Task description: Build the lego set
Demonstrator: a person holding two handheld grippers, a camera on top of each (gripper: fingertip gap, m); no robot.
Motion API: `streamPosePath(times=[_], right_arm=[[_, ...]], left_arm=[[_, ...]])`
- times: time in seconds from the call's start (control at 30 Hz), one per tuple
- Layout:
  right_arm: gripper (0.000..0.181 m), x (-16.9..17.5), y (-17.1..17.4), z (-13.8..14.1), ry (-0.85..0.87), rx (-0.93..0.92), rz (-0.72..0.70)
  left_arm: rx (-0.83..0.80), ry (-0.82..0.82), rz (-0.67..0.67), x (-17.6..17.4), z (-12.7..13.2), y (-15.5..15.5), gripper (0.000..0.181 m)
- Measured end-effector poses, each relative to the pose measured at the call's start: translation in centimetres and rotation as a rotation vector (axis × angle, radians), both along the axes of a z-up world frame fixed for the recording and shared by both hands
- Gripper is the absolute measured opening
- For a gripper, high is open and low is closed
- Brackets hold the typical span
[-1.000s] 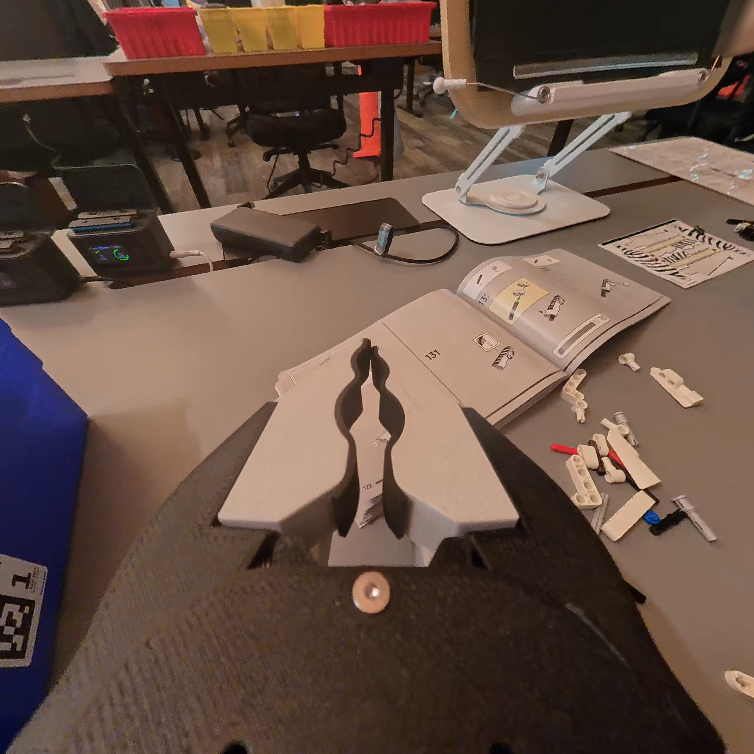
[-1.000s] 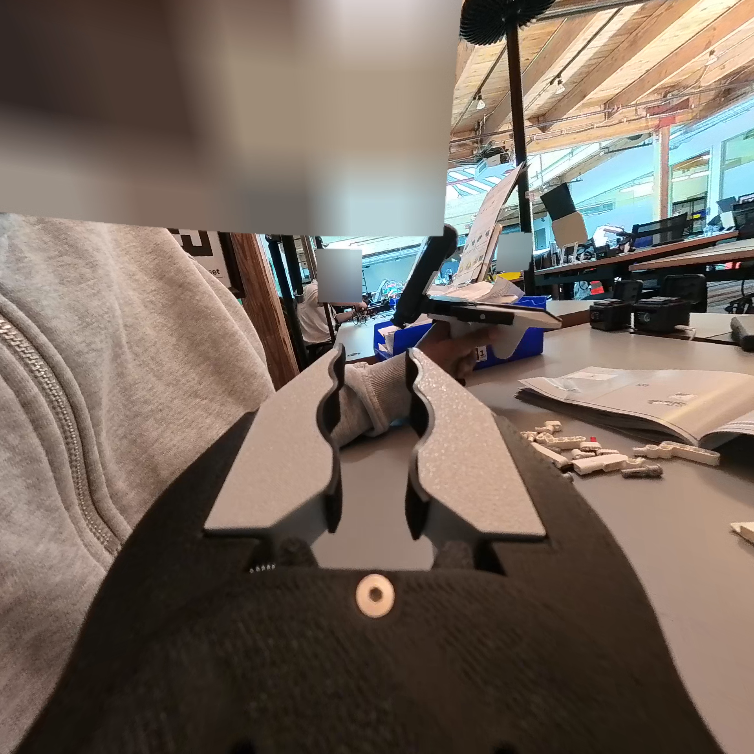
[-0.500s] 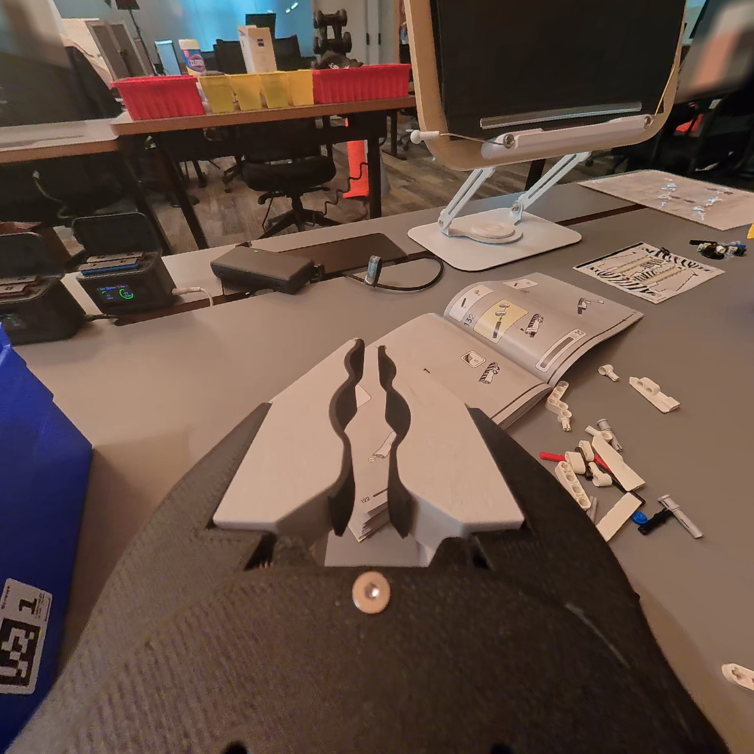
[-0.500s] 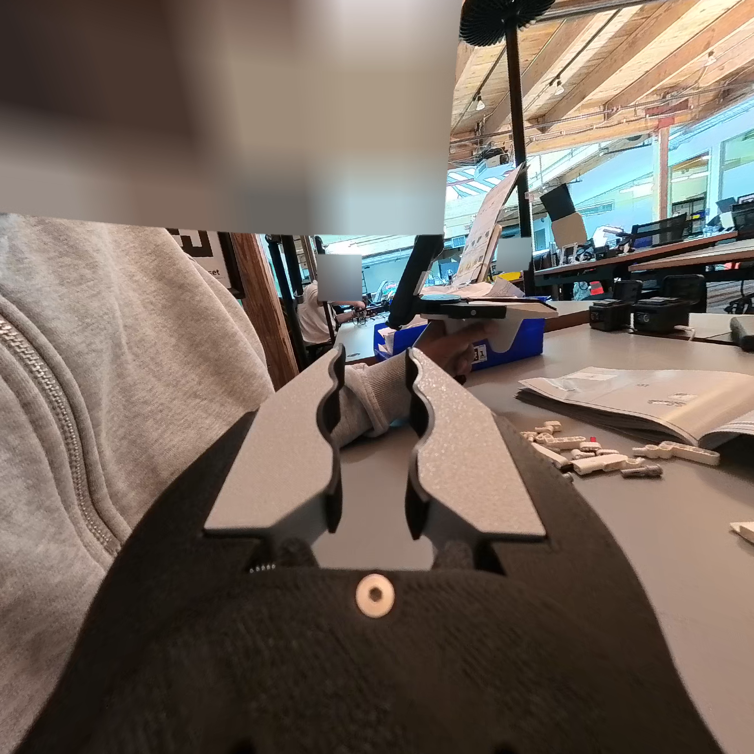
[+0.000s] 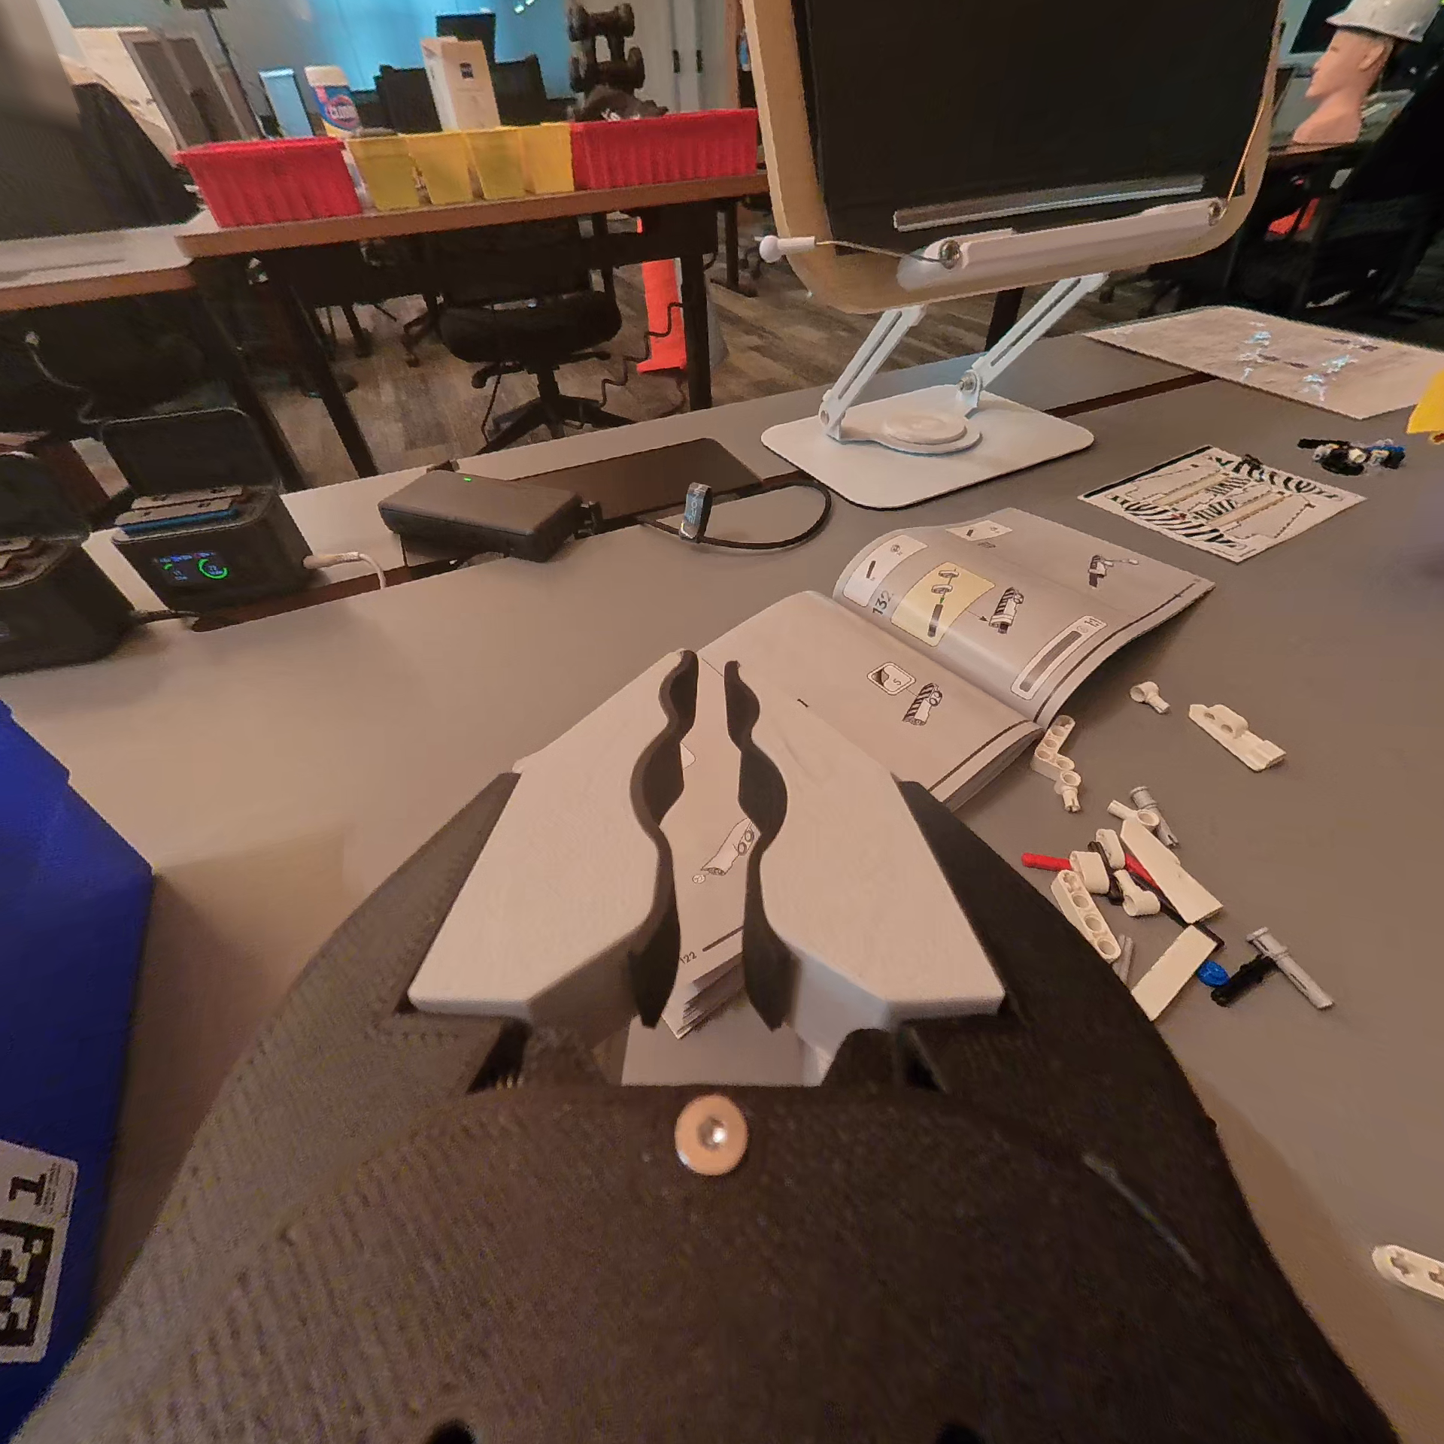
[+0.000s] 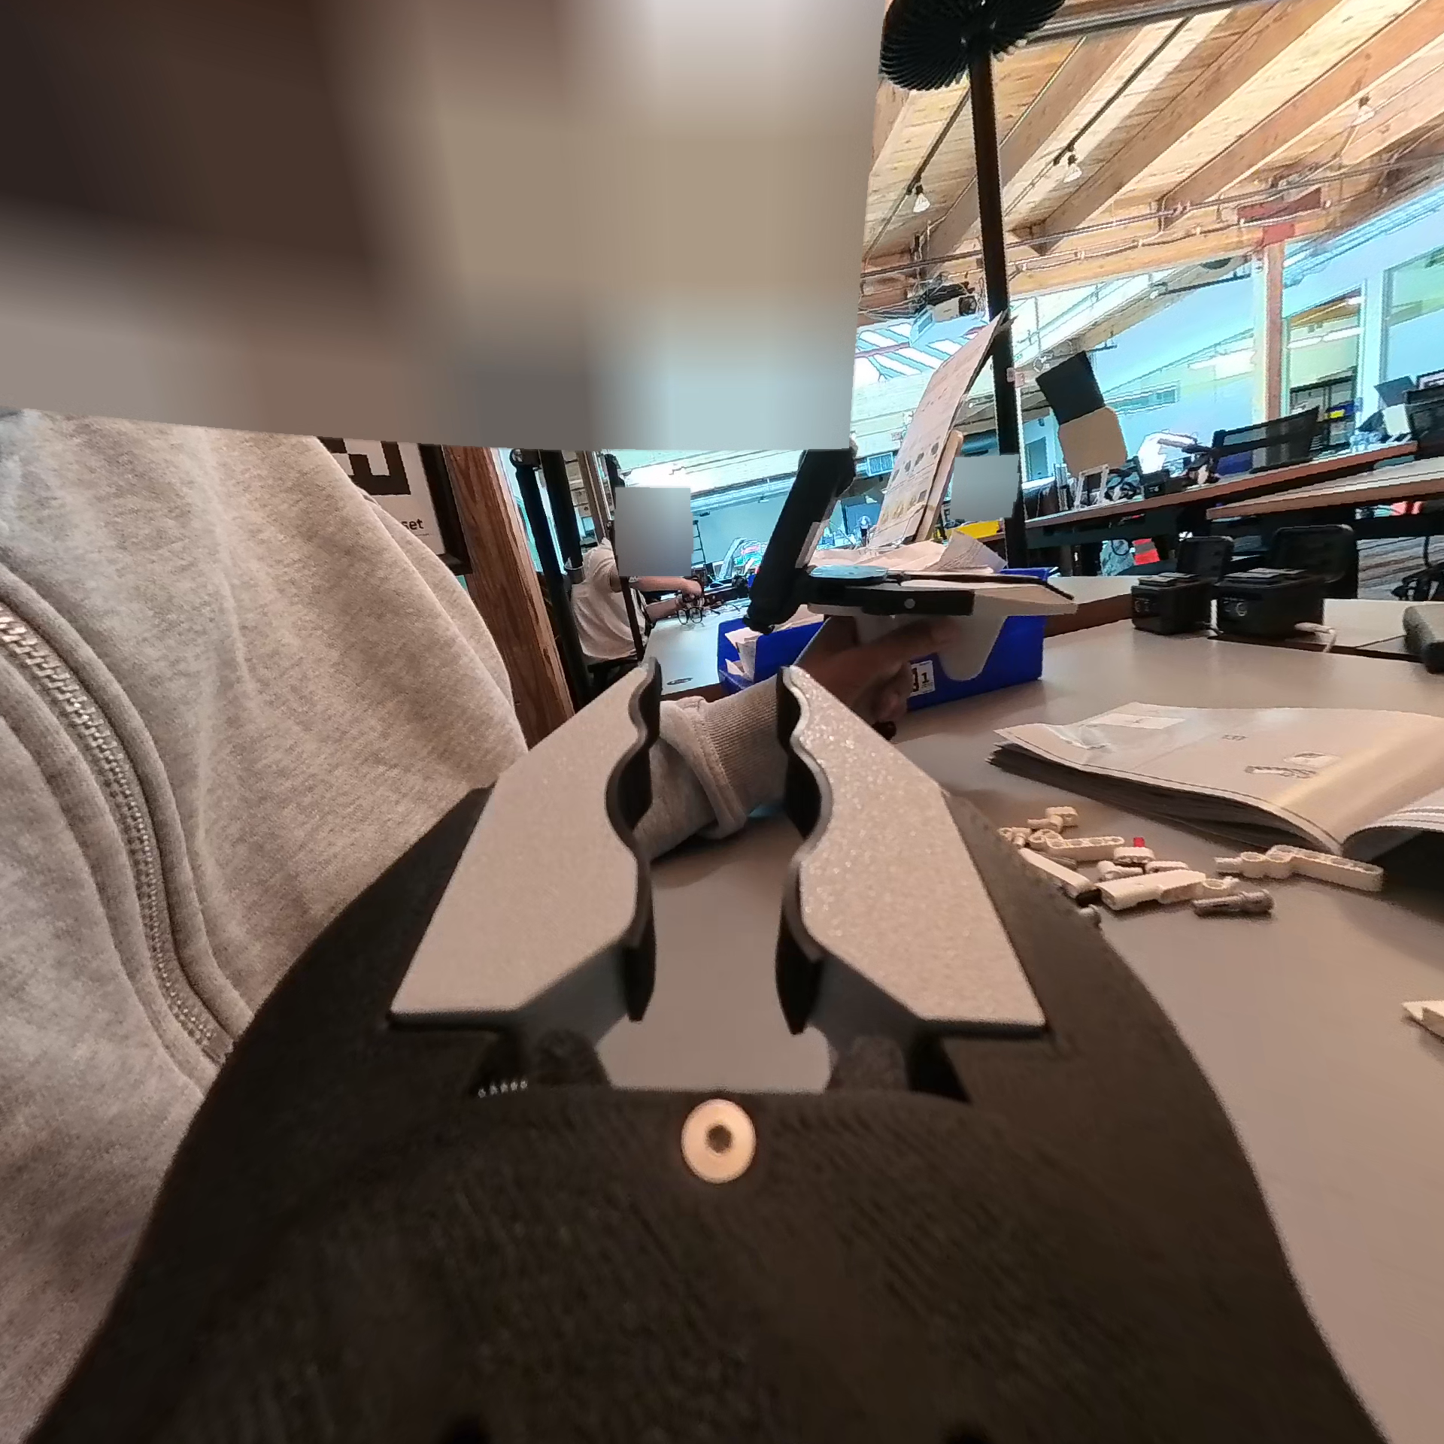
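While the grey table [image 5: 391, 703] carries everything, its far edge holds a monitor stand [image 5: 930, 453], with a black power bank [image 5: 477, 516] to the left of the stand. A blue bin [image 5: 55, 977] stands at the left edge. An open manual [image 5: 938, 664] lies mid-table, its pages facing up, and a sticker sheet [image 5: 1219, 504] lies beyond it toward the right edge. The left gripper [image 5: 709, 680] hangs above the manual's near-left corner; its fingers [image 5: 562, 844] are parted by a narrow gap and grasp nothing, with the page showing between them. The right gripper [image 6: 719, 688] points back toward the person's grey sleeve [image 6: 703, 758]; its fingers [image 6: 867, 859] stand well apart and empty. In the right wrist view the left gripper [image 6: 1024, 598] shows farther off, held in a hand [image 6: 875, 664] in front of the bin [image 6: 1008, 656]. Loose lego pieces [image 5: 1133, 891], mostly white with red, black and blue bits, lie scattered on the table just beside the manual's near-right edge, apart from both grippers. One white piece [image 5: 1406, 1274] lies alone near the table's right edge.
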State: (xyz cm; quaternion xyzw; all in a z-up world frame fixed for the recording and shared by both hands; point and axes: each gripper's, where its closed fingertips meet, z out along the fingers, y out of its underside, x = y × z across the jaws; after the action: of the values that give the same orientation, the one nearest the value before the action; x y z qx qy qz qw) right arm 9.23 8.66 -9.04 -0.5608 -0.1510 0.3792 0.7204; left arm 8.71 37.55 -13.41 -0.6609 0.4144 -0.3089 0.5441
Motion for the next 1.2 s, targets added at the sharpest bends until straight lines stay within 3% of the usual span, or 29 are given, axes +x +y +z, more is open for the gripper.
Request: streamPosePath(times=[1.1,1.2], right_arm=[[0.028,0.0,0.0,0.0,0.001,-0.001,0.0],[0.028,0.0,0.0,0.0,0.002,-0.001,0.0]], left_arm=[[-0.01,0.034,-0.048,0.7,-0.7,-0.8,0.012],[0.032,0.013,0.113,-0.8,0.2,1.3,0.033]])
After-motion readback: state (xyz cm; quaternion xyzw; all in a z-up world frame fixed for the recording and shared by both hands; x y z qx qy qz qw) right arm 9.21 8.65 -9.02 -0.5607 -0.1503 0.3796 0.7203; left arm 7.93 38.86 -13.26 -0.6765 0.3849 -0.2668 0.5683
